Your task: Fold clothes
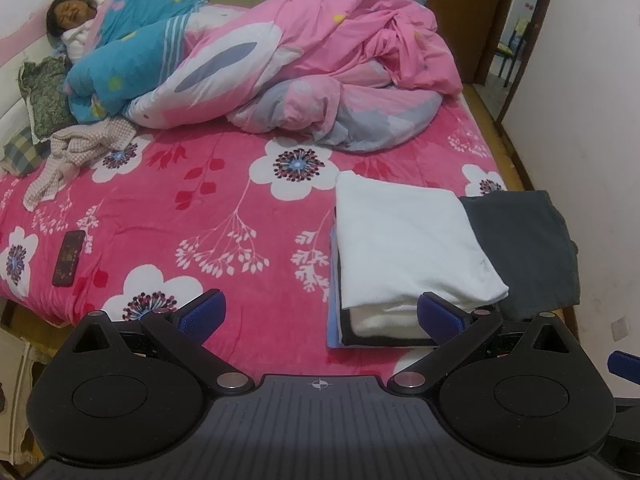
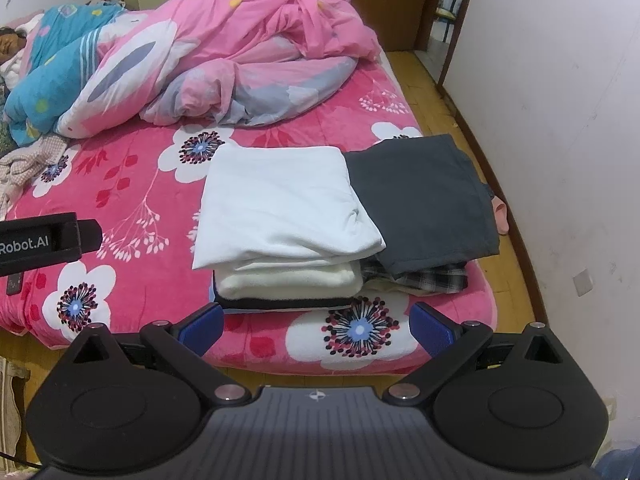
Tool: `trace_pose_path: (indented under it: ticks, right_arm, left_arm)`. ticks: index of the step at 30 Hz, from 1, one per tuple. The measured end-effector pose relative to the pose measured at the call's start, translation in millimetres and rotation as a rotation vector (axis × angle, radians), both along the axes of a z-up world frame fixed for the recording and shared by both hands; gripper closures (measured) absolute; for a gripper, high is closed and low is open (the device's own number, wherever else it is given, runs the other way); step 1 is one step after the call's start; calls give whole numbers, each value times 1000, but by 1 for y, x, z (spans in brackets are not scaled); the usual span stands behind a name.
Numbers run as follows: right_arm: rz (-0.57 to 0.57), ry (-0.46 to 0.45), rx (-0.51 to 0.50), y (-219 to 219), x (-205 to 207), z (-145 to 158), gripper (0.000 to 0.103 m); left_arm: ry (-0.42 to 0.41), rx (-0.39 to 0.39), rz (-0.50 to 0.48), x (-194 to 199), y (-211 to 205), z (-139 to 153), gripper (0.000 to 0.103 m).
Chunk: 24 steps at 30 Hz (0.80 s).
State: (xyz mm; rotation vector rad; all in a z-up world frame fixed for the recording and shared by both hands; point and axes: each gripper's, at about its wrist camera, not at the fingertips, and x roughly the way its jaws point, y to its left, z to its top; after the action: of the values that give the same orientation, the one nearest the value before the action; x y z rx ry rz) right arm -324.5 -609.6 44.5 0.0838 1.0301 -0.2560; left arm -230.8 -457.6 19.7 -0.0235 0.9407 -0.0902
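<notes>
Both pairs of tongs hang over the near edge of the bed (image 1: 224, 208) with their blue pads spread wide and nothing between them. The left tongs (image 1: 320, 312) look out over bare pink cover, and the folded pile lies ahead and off to their right; the white top (image 1: 408, 236) that crowns it sits just beyond their right pad. From the right tongs (image 2: 316, 320) the same pile is straight ahead and close, the white top (image 2: 280, 204) slightly left of their midline and the dark grey garment (image 2: 424, 196) slightly right of it, overlapping a checked piece (image 2: 424, 276) beneath. Both stacks run with their long sides away from the tongs, toward the heaped pink quilt (image 2: 248, 40), so their short folded ends face the pads. The only loose piece in sight is a crumpled beige garment (image 1: 80, 148), far ahead and well to the left of the left tongs, near the pillows and a person lying under a blue quilt. If that piece is next, the left hand looks the nearer, reaching forward and leftward past the phone (image 1: 69, 258); the right tongs would have to cross the whole bed.
</notes>
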Motion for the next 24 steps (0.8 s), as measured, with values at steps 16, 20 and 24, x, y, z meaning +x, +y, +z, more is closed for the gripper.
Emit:
trace_pose_path:
  ticks: [16,20,24]
  right_arm:
    - [10,9,3,-4,10,-1,2]
    - [8,13,8,-6,12,-3,2]
    - [8,15,10,-7,13,-3,2]
  left_arm:
    - [13,6,8,8,-5,-3,0]
    - [16,8,11,10,-5,-4,0]
    - [23,10,12,12,-6,-6,0]
